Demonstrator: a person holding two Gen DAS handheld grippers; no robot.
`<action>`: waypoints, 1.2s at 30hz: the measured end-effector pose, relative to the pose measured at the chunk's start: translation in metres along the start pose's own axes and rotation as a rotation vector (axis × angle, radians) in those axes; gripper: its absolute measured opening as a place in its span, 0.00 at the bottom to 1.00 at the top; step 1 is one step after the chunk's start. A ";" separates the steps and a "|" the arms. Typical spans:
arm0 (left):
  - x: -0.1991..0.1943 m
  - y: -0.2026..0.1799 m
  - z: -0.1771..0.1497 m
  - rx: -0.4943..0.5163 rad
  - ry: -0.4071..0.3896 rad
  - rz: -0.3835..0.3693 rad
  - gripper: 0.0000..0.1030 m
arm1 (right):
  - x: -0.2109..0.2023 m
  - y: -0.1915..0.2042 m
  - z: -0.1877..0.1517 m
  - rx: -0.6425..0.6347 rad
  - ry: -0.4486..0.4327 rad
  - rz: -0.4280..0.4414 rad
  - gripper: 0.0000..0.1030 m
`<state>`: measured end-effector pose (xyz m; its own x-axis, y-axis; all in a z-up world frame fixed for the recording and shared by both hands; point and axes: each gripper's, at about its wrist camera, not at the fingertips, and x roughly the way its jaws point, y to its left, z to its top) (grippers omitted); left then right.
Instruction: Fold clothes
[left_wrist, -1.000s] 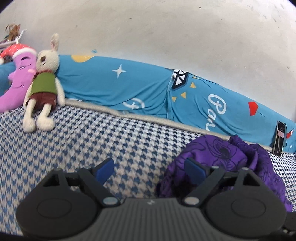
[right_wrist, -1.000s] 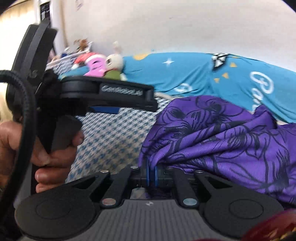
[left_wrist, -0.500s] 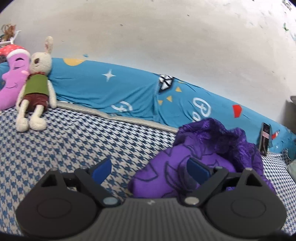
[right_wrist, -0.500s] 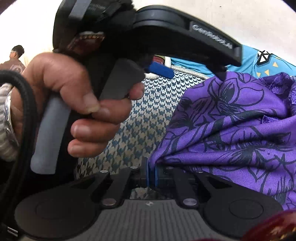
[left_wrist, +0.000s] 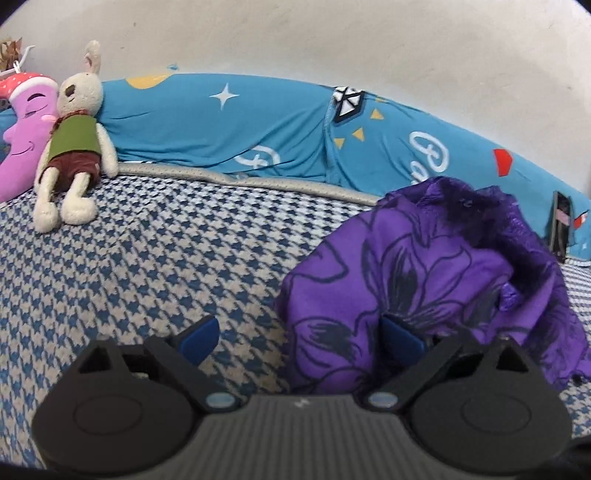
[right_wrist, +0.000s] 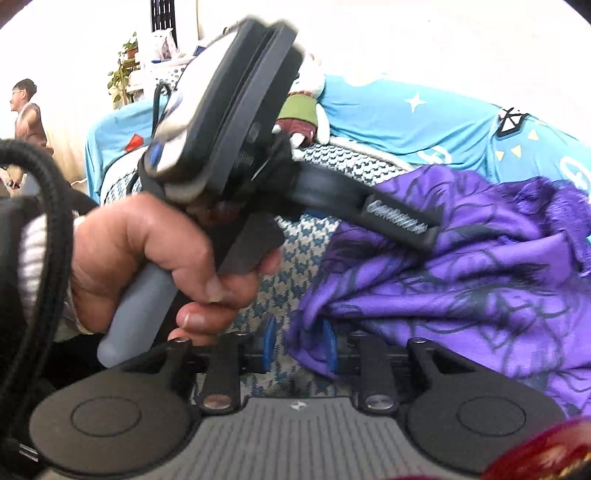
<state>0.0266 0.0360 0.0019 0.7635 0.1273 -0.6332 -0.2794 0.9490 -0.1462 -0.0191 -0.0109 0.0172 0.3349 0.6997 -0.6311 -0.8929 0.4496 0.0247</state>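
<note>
Blue-and-white houndstooth bedding (left_wrist: 155, 266) covers a bed set against a pale plaster wall (left_wrist: 332, 40); a grey piped edge runs along the far side, where a long turquoise bolster (left_wrist: 229, 125) lies, its stretchy cover printed with a white star, yellow triangles, a black-and-white diamond and looping white script too distorted to read; a cream plush rabbit (left_wrist: 72, 144) in a green vest and brown shorts leans at the far left corner of the bed beside a purple crescent-moon cushion (left_wrist: 22, 136) with a red spotted cap; a dark phone-like slab (left_wrist: 559, 225) stands propped against the bolster at the far right.

Crumpled on the right half of the bed, a shiny purple garment (left_wrist: 424, 280) with black line-drawn flowers and a fuzzy darker trim rises in a soft heap; the left gripper (left_wrist: 299, 339) has its blue-padded fingers (left_wrist: 197, 334) spread wide, the right-hand pad tucked into the cloth's near fold, the other bare over the houndstooth; the right gripper (right_wrist: 299, 350) shows its blue pads parted with a corner of the purple fabric lying between them, so whether it grips the cloth cannot be told.

From the right wrist view a hand (right_wrist: 155, 266) wraps the grey handle of the other black gripper, whose arm carries raised lettering, blurred beyond reading; a thick braided black cable (right_wrist: 33, 236) curves past a white knitted cuff (right_wrist: 35, 266); a person (right_wrist: 26, 110) stands at the far left by a leafy plant (right_wrist: 123, 70).
</note>
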 end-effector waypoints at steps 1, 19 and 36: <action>0.001 0.001 -0.001 -0.004 0.006 0.008 0.96 | -0.004 -0.004 0.001 0.002 -0.005 -0.007 0.30; 0.013 0.004 -0.017 0.001 0.080 0.065 0.97 | -0.047 -0.091 0.036 0.361 -0.226 -0.350 0.54; 0.010 0.010 -0.028 0.015 0.126 0.066 0.97 | -0.004 -0.133 0.029 0.608 -0.215 -0.394 0.37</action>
<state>0.0155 0.0387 -0.0272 0.6642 0.1528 -0.7318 -0.3173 0.9440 -0.0908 0.1071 -0.0578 0.0392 0.7020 0.4889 -0.5178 -0.3924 0.8724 0.2915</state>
